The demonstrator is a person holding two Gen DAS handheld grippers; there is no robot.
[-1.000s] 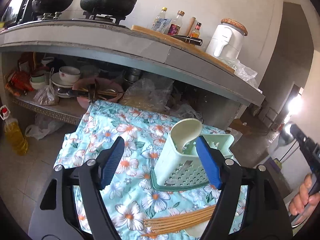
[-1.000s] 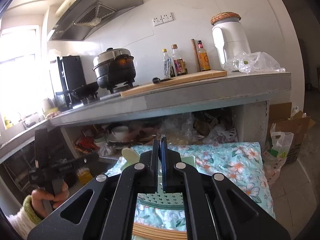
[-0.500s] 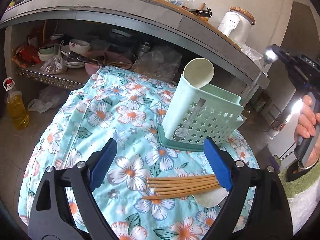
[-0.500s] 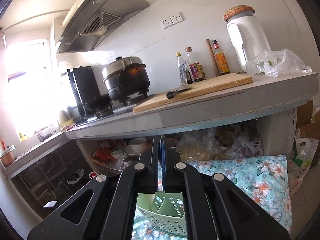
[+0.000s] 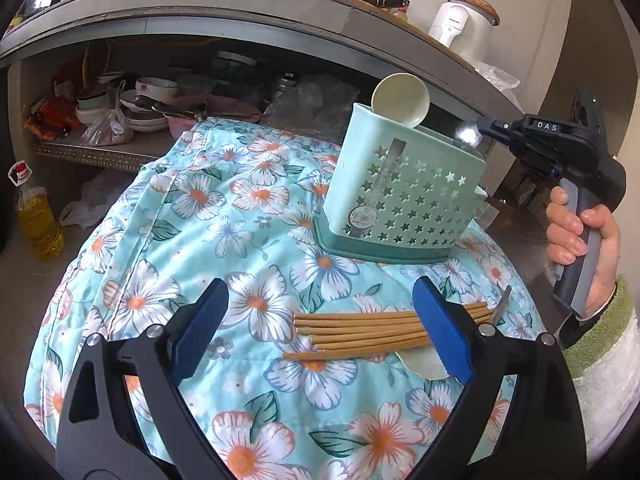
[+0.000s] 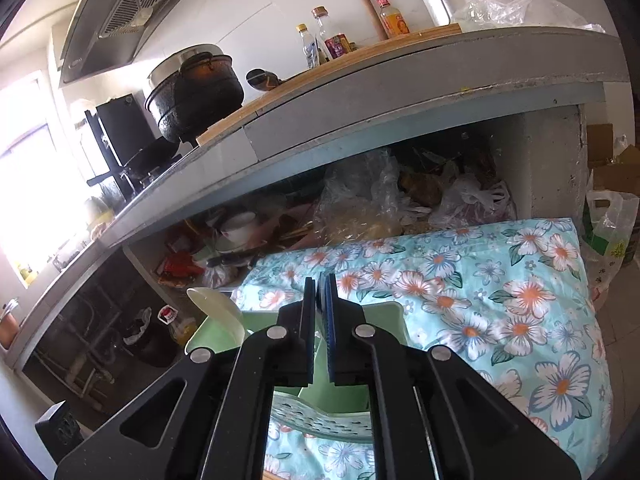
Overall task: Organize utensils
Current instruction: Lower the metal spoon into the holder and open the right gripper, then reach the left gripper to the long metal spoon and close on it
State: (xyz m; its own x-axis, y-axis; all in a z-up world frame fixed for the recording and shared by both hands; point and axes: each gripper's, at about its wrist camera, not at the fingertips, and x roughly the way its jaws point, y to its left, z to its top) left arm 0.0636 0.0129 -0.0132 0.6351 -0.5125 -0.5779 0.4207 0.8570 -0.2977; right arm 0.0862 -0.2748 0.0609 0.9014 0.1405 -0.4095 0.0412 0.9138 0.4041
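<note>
A mint-green utensil holder with star holes stands on the floral cloth, a cream spoon upright in it. A bundle of wooden chopsticks lies in front of it across a white spoon. My left gripper hovers over the chopsticks, its jaws still opening wide with nothing pinched. My right gripper is over the holder's right side with a shiny metal spoon at its tip. Its jaws are just starting to open, above the holder.
A grey counter edge overhangs the cloth's far side, with bowls and bags on the shelf beneath. An oil bottle stands on the floor at left. A hand holds the right gripper's handle. Plastic bags sit right of the cushion.
My left gripper has sunk toward the chopsticks and its jaws have widened. The right gripper has come down with the metal spoon to the holder's right side.
</note>
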